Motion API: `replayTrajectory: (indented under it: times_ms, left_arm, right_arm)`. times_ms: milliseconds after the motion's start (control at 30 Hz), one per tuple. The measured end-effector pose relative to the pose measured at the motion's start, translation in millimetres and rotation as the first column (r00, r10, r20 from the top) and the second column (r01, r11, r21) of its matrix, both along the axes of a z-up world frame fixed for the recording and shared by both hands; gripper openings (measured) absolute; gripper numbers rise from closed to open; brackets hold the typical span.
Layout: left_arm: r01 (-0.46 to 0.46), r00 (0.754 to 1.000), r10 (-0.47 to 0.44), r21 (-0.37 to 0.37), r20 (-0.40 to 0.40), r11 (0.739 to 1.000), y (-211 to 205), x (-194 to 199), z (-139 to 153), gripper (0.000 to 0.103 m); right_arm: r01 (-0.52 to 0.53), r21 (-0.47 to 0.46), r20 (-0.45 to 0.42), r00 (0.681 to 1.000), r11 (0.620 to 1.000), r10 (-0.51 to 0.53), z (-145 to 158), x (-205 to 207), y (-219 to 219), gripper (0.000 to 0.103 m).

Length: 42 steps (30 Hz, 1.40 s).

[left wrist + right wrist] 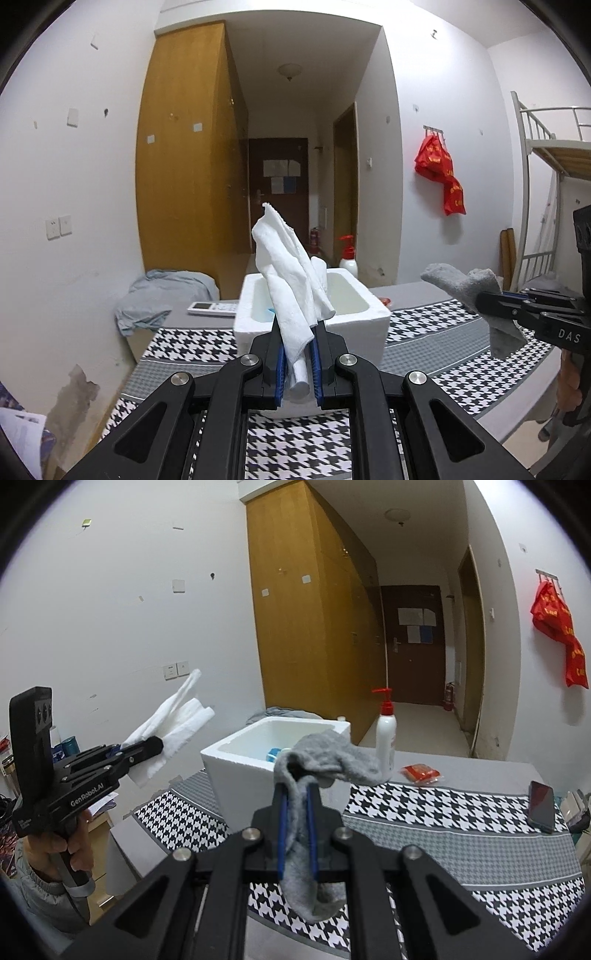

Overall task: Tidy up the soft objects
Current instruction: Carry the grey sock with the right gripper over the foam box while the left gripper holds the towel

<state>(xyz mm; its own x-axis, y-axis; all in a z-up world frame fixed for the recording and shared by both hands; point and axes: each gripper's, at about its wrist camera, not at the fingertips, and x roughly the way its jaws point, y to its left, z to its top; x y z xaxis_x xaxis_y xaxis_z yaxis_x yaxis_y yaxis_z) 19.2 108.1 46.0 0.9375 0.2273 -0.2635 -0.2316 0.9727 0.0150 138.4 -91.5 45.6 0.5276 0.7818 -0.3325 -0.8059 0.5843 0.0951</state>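
White cloth (291,280) clamped in left gripper (298,328), grey sock (317,768) pinched in right gripper (295,794); loose ends could snag foam box (236,771) rim.

White cloth (291,280) pinched between blue pads (279,363) on the black left gripper (298,325). Grey sock (306,812) in the black right gripper (295,794), blue pads (281,834) there too. White foam box (236,771), something light blue (274,755) inside. Black-and-white houndstooth bedcover (424,805) with grey checked bands. White pump bottle (386,738) with a red top, a red packet (421,773), a dark phone (542,806). Honey-yellow wooden wardrobe (184,147), dark brown door (279,184), bright red cloth with yellow lettering (441,173) on the white wall (74,184).
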Motion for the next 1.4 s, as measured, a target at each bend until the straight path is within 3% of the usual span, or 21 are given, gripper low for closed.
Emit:
replayTrajectory:
  times_ms: [700,1400]
  left_arm:
    - [-0.06,0.998,0.059,-0.026,-0.015,0.998,22,7,-5,0.013]
    - [-0.129,0.991,0.128,-0.031,-0.036,0.991,41,12,-8,0.013]
  right_arm:
    - [0.137,-0.056,0.093,0.987,0.989,-0.131,11,8,72,0.012]
    - [0.054,-0.067,0.046,0.998,0.996,-0.051,29,30,124,0.013]
